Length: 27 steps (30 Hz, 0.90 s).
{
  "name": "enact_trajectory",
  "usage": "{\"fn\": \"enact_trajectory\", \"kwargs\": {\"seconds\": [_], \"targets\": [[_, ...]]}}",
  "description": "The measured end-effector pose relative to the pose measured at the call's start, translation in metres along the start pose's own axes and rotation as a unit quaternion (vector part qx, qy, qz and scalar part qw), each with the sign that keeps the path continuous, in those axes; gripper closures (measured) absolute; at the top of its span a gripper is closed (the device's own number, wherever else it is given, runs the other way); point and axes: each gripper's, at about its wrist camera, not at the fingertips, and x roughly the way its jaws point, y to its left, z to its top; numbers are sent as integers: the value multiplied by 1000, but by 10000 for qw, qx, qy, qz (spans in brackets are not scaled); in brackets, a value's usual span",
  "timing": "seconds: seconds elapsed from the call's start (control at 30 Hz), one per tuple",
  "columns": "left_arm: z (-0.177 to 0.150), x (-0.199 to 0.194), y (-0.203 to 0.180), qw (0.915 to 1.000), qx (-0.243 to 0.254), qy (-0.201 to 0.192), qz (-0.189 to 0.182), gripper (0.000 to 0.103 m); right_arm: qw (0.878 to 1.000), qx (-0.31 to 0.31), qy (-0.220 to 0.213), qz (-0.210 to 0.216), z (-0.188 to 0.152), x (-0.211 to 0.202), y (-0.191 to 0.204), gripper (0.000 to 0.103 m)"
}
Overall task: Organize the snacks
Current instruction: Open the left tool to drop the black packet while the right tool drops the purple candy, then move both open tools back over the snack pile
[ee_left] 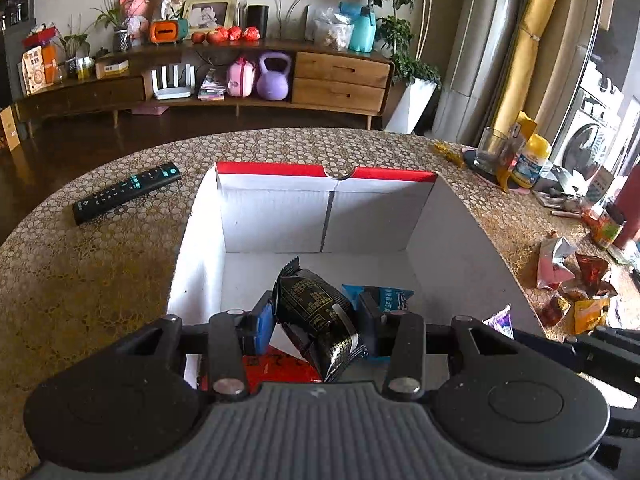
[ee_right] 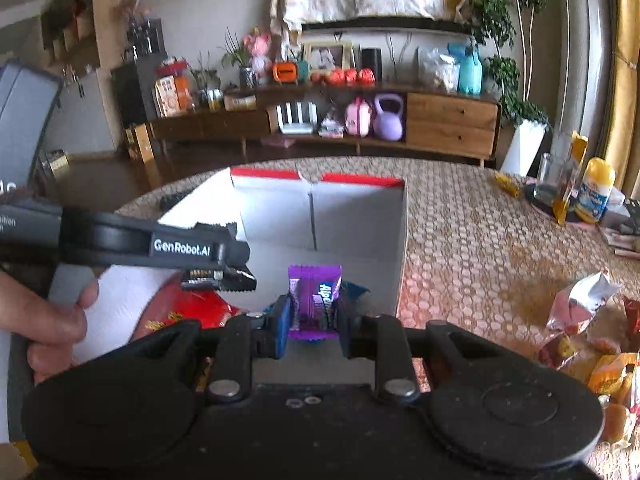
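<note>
Remote shows only leftward; left tongs pinch black packet, right tongs pinch purple candy, probably above box.

The red packet in the white box shows only as a strip: the left gripper and its black snack pack cover the rest, and its print is unreadable. The blue packet beside it is half hidden behind a finger. In the right wrist view the purple candy hides most of that blue packet, and a hand is cut off by the left edge. The snack pile near the table's right edge is cut off and blurred.
</note>
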Motion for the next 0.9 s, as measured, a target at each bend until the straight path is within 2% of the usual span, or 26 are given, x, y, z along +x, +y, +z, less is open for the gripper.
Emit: {"fn": "enact_trajectory", "kwargs": {"seconds": [0.4,0.47,0.53,0.83,0.9], "targets": [[3,5,-2,10000,-45,5,-8,55,9999,-165,43,-22,-7,4,2,79],[3,5,-2,10000,-67,16,3,49,9998,-181,46,-28,-5,5,2,79],[3,5,-2,9999,-122,27,107,36,9998,-172,45,-20,-5,5,1,79],[0,-2,-5,9997,-147,34,185,34,9999,-114,39,30,-6,-1,-3,78],[0,-8,-7,9997,-126,-25,191,29,9999,-79,29,76,-7,-3,-5,77]]}}
